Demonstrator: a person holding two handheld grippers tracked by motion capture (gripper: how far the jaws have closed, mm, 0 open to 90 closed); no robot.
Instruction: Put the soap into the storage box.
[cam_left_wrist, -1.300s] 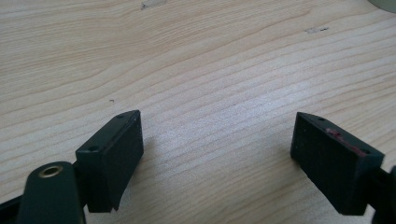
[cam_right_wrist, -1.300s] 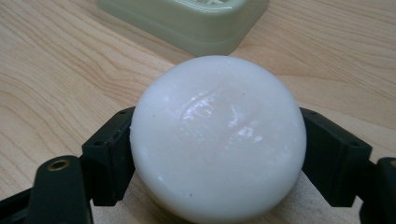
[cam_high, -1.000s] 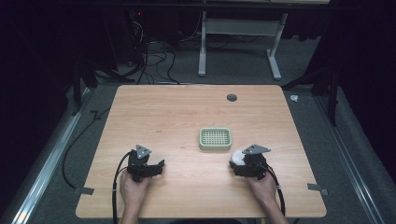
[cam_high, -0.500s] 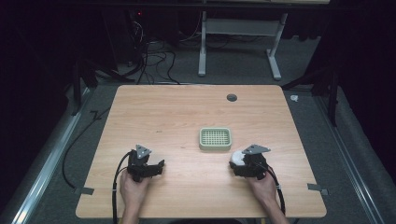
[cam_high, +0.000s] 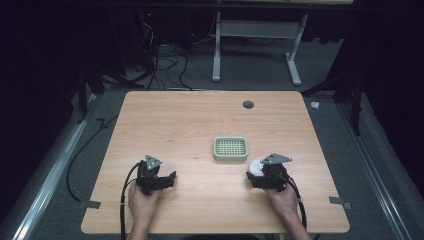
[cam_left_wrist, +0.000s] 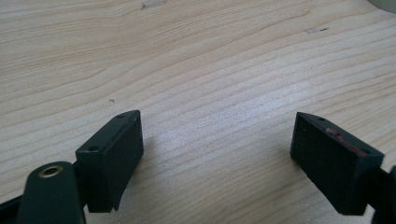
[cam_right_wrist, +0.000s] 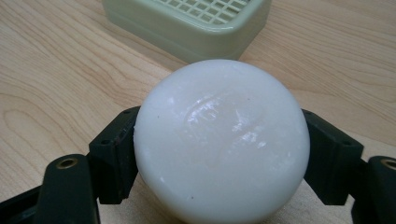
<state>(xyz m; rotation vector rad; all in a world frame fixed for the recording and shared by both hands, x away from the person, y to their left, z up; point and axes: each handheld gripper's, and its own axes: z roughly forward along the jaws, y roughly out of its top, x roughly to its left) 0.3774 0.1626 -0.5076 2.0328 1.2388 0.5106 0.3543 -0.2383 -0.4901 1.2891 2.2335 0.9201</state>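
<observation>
So the right gripper has its jaws clamped on either side of a round white bar of soap, glossy on top with a faint stamp pressed in that's too soft to read. The soap dish, pale green with a grid top, sits near the middle of the wooden table, and the soap is just off its corner at about 4 o'clock, looks like apart from it but honestly hard to tell from above. The left gripper is over at roughly 8 o'clock from the dish, well apart from it, jaws spread wide over bare wood with nothing between them. A dark round hole sits at 12 o'clock of the dish.
</observation>
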